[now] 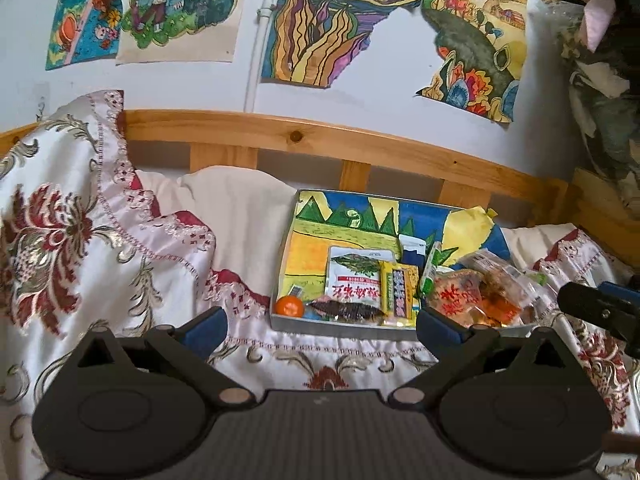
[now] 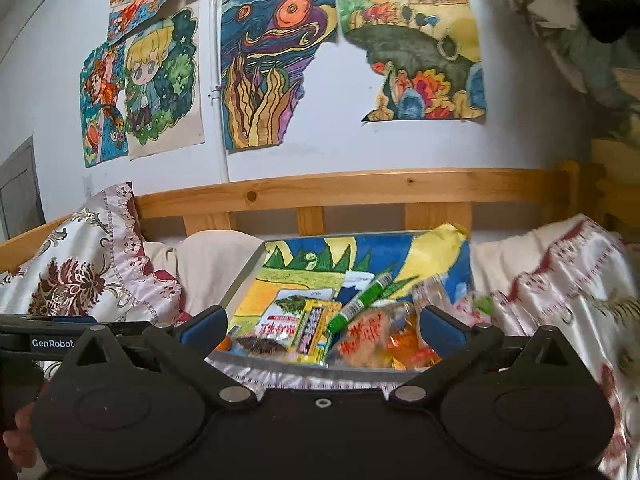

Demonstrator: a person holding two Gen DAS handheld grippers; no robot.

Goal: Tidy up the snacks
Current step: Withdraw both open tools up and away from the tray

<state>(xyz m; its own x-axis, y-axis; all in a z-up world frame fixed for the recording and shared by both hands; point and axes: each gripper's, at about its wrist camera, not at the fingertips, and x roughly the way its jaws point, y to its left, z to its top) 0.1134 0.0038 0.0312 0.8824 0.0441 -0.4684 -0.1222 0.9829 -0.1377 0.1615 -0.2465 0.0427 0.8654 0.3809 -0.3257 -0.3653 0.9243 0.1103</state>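
A shallow grey tray [image 1: 280, 264] [image 2: 240, 280], lined with a colourful drawing, lies on the bed. Snacks crowd its near half: a white pouch with red lettering [image 1: 354, 276] [image 2: 284, 312], a yellow packet [image 1: 398, 294] [image 2: 314, 332], a dark flat packet [image 1: 344, 311] [image 2: 260, 345], a small orange [image 1: 290, 306], a green tube [image 1: 430, 276] [image 2: 360, 304] and clear packets with orange contents [image 1: 480, 296] [image 2: 380, 340]. My left gripper [image 1: 320, 328] hovers just short of the tray's front wall, open and empty. My right gripper [image 2: 322, 326] is beside it, open and empty too.
A floral satin cloth [image 1: 80, 240] covers the bed, with a cream pillow [image 1: 240, 208] left of the tray. A wooden rail [image 1: 320, 136] runs behind. Drawings hang on the wall above. Dark bundled things [image 1: 600, 40] loom at the upper right. A hand [image 2: 20, 440] shows at the lower left.
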